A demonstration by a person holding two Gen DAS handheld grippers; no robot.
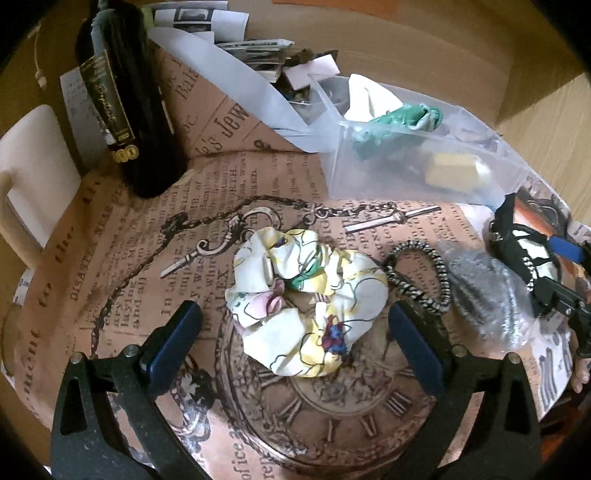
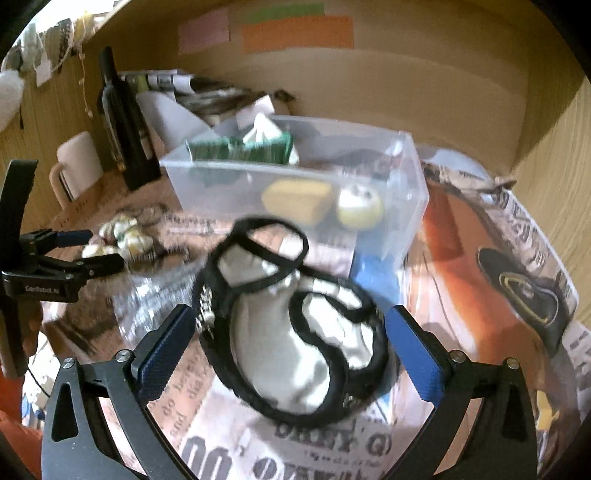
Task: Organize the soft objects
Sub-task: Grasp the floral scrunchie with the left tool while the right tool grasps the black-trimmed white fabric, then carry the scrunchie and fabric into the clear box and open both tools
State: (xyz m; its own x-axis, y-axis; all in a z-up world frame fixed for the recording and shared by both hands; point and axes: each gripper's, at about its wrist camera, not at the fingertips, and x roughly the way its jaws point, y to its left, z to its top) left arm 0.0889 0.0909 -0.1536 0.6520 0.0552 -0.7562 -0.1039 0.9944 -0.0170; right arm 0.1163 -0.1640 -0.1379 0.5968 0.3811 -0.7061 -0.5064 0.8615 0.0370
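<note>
- Left gripper (image 1: 295, 343) gapes wide, empty, straddling the floral scrunchie (image 1: 308, 301) lying on newsprint paper (image 1: 110, 295).
- Only the right wrist view shows a yellow ball (image 2: 359, 206) in the clear bin (image 2: 406, 206).
- Right gripper (image 2: 295, 354) gapes wide around the black-trimmed white pouch (image 2: 291, 332), long axis pointing toward the bin; grip unclear.

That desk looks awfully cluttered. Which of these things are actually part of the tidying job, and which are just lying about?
Part of the job:
floral scrunchie
black-and-white fabric piece
clear plastic bin, already holding soft items
left gripper
right gripper

Just lying about:
dark wine bottle
white mug
papers
printed newspaper sheet
</note>
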